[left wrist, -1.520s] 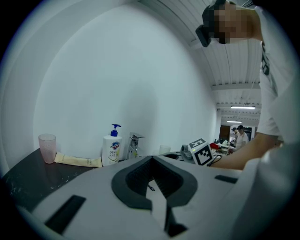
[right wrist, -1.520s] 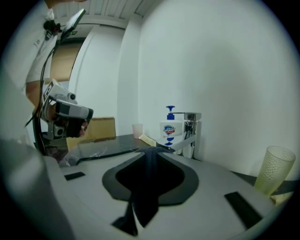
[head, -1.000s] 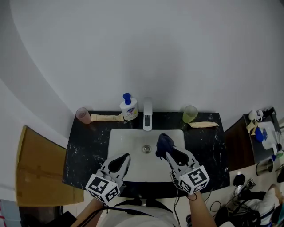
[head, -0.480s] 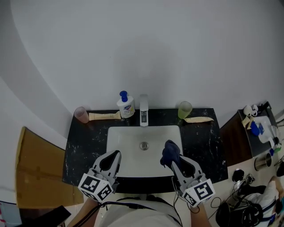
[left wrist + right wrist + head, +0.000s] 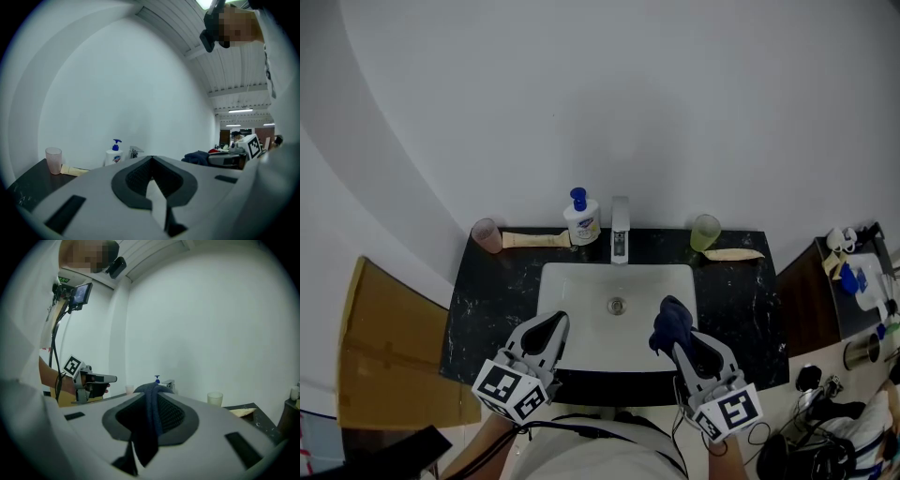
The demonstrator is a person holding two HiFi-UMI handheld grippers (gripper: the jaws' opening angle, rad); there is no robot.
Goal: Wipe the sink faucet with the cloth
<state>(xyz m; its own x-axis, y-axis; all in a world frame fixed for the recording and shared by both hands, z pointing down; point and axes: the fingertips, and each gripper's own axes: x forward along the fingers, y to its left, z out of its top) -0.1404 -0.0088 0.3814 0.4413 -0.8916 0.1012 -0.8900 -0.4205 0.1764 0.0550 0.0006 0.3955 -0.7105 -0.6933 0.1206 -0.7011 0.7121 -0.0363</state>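
Observation:
The chrome faucet (image 5: pixel 620 232) stands at the back of the white sink (image 5: pixel 581 281), set in a black counter (image 5: pixel 492 309). My right gripper (image 5: pixel 676 330) hovers over the basin's front right part, shut on a dark blue cloth (image 5: pixel 669 322) that bunches out past its tips. In the right gripper view the cloth (image 5: pixel 151 425) hangs between the jaws of the right gripper (image 5: pixel 153 391), with the faucet (image 5: pixel 169 383) far ahead. My left gripper (image 5: pixel 556 326) hangs over the basin's front left, shut and empty. In the left gripper view the left gripper (image 5: pixel 151 158) points toward the faucet (image 5: pixel 135 151).
A soap pump bottle (image 5: pixel 581 220) stands left of the faucet, with a pink cup (image 5: pixel 486 234) and a tube (image 5: pixel 534 240) further left. A green cup (image 5: pixel 705 232) and another tube (image 5: pixel 733 254) lie at the right. A brown board (image 5: pixel 389 361) stands left of the counter; cluttered furniture (image 5: pixel 853 300) stands right.
My right gripper drew the cloth back from the middle of the basin toward its front right. My left gripper shifted slightly. Both have held still in the last half second.

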